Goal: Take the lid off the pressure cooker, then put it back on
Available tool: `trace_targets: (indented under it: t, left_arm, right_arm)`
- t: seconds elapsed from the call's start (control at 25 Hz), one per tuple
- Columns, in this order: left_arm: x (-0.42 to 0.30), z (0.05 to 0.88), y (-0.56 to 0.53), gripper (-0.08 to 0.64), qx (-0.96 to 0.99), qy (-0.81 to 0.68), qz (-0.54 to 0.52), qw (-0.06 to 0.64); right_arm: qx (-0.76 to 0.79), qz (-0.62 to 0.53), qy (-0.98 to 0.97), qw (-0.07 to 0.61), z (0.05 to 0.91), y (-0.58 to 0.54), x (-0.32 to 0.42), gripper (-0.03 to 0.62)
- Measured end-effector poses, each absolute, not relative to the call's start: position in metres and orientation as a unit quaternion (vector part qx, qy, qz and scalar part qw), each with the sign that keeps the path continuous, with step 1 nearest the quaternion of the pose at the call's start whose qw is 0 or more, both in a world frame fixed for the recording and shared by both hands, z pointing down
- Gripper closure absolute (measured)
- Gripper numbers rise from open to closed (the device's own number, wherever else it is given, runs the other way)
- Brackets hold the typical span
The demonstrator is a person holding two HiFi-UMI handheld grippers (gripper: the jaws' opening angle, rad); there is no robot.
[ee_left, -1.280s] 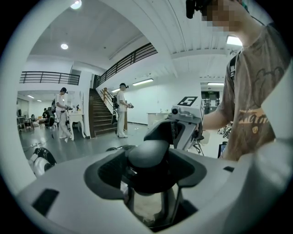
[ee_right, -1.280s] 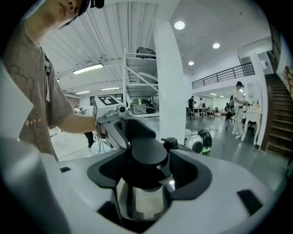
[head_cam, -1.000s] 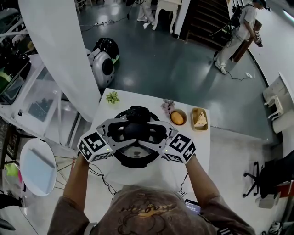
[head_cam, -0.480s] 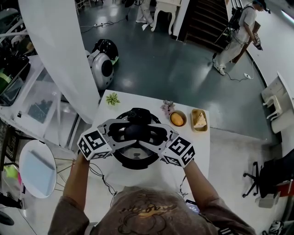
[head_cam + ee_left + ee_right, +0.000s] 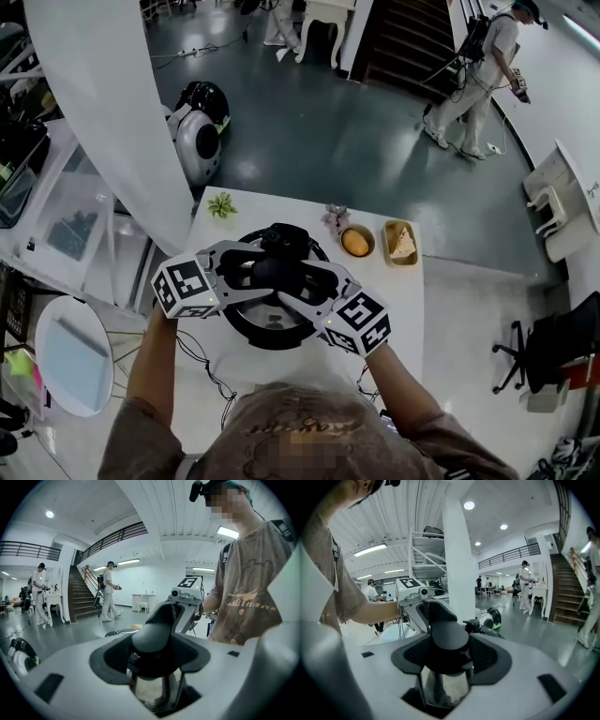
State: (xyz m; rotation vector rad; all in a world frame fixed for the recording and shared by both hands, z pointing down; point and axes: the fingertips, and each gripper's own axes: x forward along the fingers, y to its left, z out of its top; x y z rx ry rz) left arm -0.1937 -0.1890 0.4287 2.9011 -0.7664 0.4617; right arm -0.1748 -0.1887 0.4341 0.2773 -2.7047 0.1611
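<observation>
The black pressure cooker (image 5: 270, 330) stands on the white table (image 5: 398, 314). Its lid (image 5: 286, 239) is on top, with a round black knob (image 5: 276, 273) in the middle. My left gripper (image 5: 251, 272) comes in from the left and my right gripper (image 5: 302, 286) from the right, both closed round that knob. In the left gripper view the knob (image 5: 153, 641) fills the gap between the dark pads. The right gripper view shows the knob (image 5: 449, 638) the same way. The right jaws have just been closing on it. The knob's base and most of the lid are hidden.
Behind the cooker on the table are a bowl with an orange (image 5: 356, 242), a dish with a pale wedge (image 5: 401, 242), a small green plant (image 5: 222, 205) and a flower ornament (image 5: 335, 219). A round stool (image 5: 70, 352) stands at the left. A person (image 5: 473, 66) walks far off.
Both grippers have turned a little about the knob while staying on it. The right marker cube now sits lower in the head view, the left one slightly higher.
</observation>
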Motion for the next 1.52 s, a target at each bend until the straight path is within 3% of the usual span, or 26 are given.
trace_targets:
  t: [0.88,1.52]
  left_arm:
    - [-0.187,0.425,-0.193,0.290,0.984,-0.077,0.155,0.032]
    - [-0.188,0.414,-0.191,0.290,0.981,-0.080,0.173,0.017]
  right_arm:
    - [0.282,0.085,-0.935,0.196,0.431,-0.185,-0.169,0.336]
    - [0.276,0.079,-0.938,0.196,0.421,-0.184,-0.171,0.339]
